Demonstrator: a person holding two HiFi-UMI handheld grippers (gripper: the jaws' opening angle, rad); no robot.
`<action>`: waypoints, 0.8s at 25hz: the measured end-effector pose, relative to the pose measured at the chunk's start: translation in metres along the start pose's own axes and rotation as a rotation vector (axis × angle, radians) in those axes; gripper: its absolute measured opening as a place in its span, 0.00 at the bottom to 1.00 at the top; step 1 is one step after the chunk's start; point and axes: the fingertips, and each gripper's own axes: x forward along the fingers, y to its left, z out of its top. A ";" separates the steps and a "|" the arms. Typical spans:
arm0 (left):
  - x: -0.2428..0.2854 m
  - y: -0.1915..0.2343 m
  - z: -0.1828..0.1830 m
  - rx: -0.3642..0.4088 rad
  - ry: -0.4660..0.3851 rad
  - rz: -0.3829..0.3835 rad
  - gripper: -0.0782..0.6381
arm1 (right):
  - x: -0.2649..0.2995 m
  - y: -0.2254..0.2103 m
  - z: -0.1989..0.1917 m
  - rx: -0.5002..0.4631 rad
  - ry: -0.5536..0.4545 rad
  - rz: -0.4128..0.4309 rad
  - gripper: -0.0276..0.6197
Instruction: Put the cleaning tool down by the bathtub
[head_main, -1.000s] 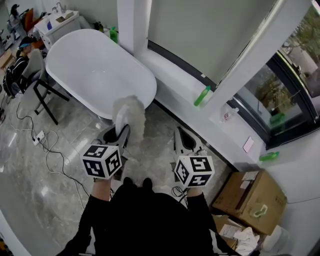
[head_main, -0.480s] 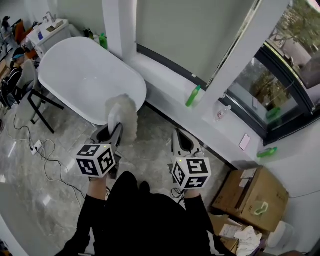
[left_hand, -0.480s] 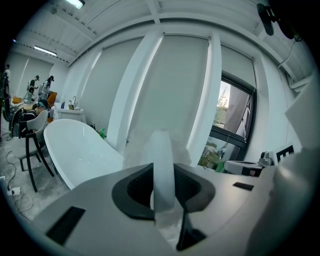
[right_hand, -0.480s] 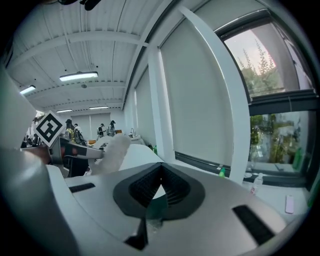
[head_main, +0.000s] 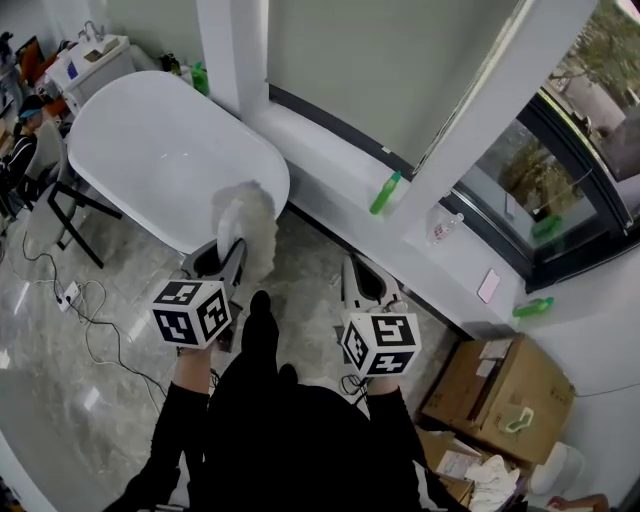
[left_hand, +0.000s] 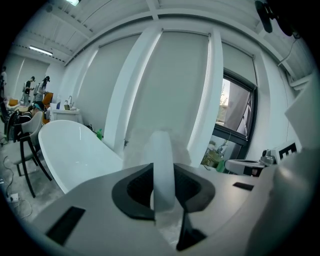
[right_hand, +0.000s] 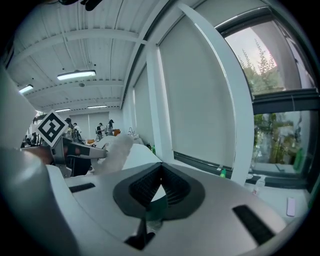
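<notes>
A fluffy white cleaning tool on a white plastic handle stands upright in my left gripper, whose jaws are shut on that handle. It is held above the marble floor, just off the near end of the white freestanding bathtub. The tub lies ahead and to the left in the left gripper view. My right gripper is level with the left one, further right, with its jaws shut and nothing between them. From the right gripper view the tool shows at the left.
A white window ledge runs along the tub and bears a green bottle, a clear bottle and another green bottle. A cardboard box stands at the right. At the left are a black chair and floor cables.
Both grippers have drifted a little toward the tub's near end, with the tool still in the left one. One of the person's feet has stepped forward between the grippers.
</notes>
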 end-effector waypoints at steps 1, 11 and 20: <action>0.006 0.003 0.002 0.005 0.002 0.000 0.24 | 0.006 0.001 0.001 -0.012 0.001 0.000 0.04; 0.082 0.054 0.017 -0.007 0.057 -0.025 0.24 | 0.096 -0.001 0.006 -0.011 0.061 0.007 0.04; 0.161 0.111 0.044 -0.006 0.125 -0.060 0.24 | 0.197 -0.007 0.029 0.006 0.111 -0.017 0.04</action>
